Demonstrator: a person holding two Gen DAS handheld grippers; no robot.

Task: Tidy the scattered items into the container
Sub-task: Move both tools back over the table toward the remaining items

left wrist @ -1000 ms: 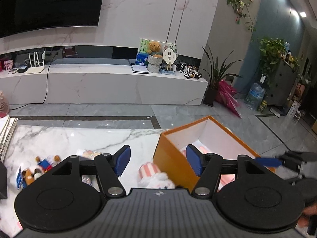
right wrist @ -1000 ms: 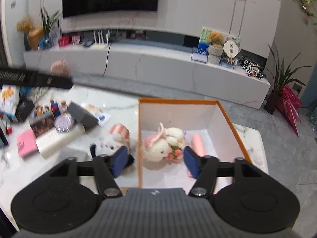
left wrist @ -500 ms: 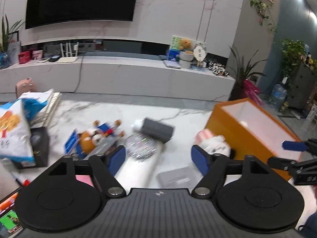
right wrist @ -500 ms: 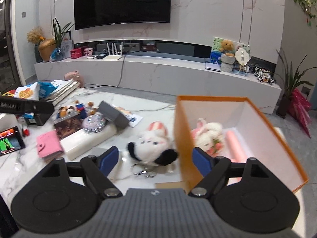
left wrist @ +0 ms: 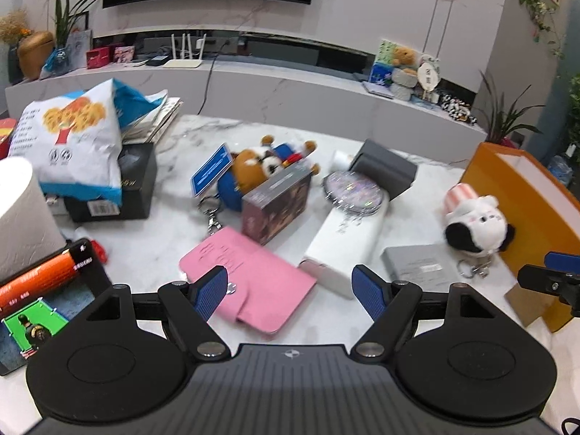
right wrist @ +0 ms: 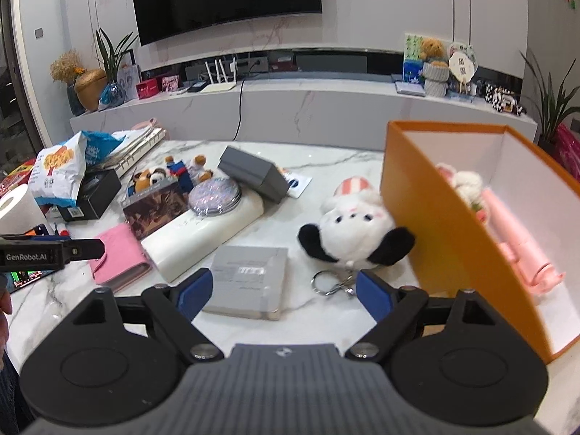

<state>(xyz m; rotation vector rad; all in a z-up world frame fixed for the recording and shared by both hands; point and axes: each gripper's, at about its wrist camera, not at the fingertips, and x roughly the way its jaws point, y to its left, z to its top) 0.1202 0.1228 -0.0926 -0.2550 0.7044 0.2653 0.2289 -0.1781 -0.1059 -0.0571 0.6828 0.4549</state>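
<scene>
Grippers, left (left wrist: pixel 290 291) above a pink wallet (left wrist: pixel 250 286) and right (right wrist: pixel 284 291) above a grey box (right wrist: pixel 248 277), both gape empty over the marble table (right wrist: pixel 326 159), with a plush toy (right wrist: pixel 353 228) touching the orange container (right wrist: pixel 453 246) beyond.

An open orange box (right wrist: pixel 446 239) with white inner walls stands at the counter's right end — a cream plush and a pink roll lie inside. Against its outer wall leans a white-and-black plush (right wrist: pixel 353 228) with keyring. Nearby lie a flat grey box (right wrist: pixel 250 277), a pink wallet (left wrist: pixel 250 286) and a long white box (left wrist: pixel 344 243).
</scene>
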